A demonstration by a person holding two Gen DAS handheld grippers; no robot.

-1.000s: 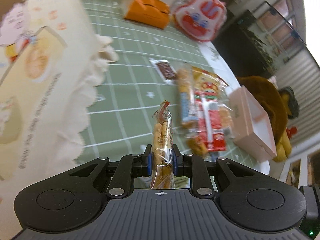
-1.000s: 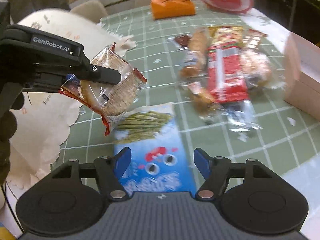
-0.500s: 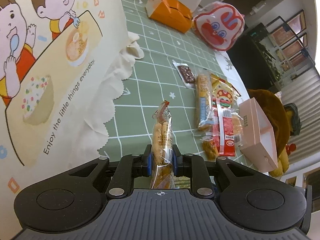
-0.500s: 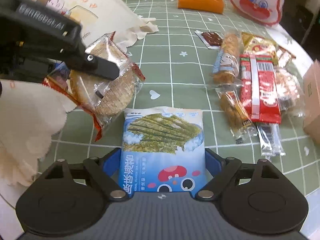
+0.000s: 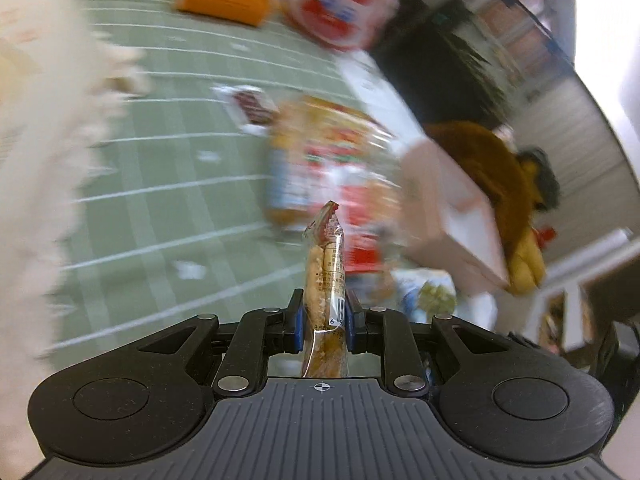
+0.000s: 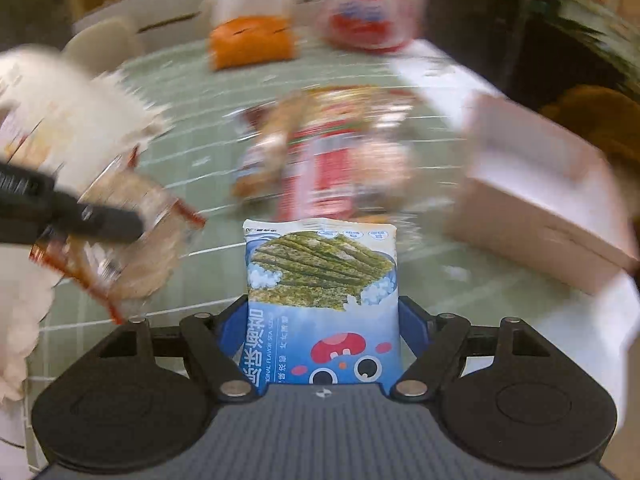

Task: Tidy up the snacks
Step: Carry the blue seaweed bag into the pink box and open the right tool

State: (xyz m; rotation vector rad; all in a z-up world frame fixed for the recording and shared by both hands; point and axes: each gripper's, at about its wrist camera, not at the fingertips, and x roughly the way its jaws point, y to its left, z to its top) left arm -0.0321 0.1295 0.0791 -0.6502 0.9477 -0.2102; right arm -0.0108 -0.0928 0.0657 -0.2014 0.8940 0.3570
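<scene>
My left gripper point(image 5: 322, 312) is shut on a slim clear packet of crackers point(image 5: 326, 256), held edge-on above the green checked tablecloth point(image 5: 160, 160). In the right wrist view, that left gripper point(image 6: 100, 220) and its cracker packet point(image 6: 132, 264) hang at the left. My right gripper point(image 6: 322, 316) has its jaws closing, and its blue pads press both sides of a blue seaweed snack packet point(image 6: 320, 264), which stays sharp against the blurred table. A pile of mixed snack packets point(image 6: 328, 160) lies just beyond it, also the pile point(image 5: 332, 168) ahead of the left gripper.
An open pink box point(image 6: 540, 184) stands right of the pile. At the far edge are an orange tissue box point(image 6: 252, 40) and a red and white rabbit bag point(image 6: 368, 12). A white lace-edged cloth bag point(image 5: 40, 120) fills the left. A brown plush toy point(image 5: 500, 172) sits beyond the table.
The right gripper's jaws closed in on the seaweed packet, which now rides with them. Both views swung right, bringing the snack pile and pink box closer. The left gripper kept its crackers.
</scene>
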